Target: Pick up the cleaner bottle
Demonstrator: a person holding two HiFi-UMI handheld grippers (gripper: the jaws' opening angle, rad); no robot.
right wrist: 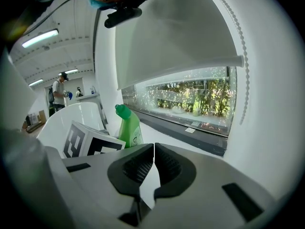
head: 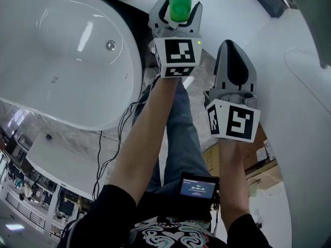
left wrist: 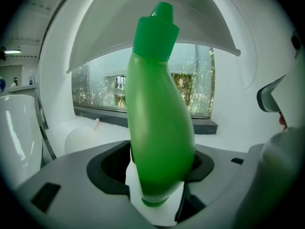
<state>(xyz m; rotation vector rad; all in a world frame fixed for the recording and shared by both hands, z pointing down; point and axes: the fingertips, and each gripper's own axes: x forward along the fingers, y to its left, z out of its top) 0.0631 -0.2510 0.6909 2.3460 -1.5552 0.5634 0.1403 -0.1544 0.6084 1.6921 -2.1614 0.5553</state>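
Green cleaner bottle [left wrist: 159, 128] fills my view, pinched low on its body by my left gripper [head: 175, 15] at twelve o'clock. Right gripper [right wrist: 153, 166], two o'clock, is pressed together and empty. Pickup looks achieved; next I'd hold it steady and upright.

Both tools are viewed from the head camera, aimed steeply down past the person's forearms [head: 150, 133], with the left gripper [head: 175, 9] and right gripper [head: 231, 48] close below. The left gripper view is filled at close range by the cleaner bottle [left wrist: 159, 128]. The window [left wrist: 100, 87] behind is shared with the right gripper view (bottle smaller there, at left).
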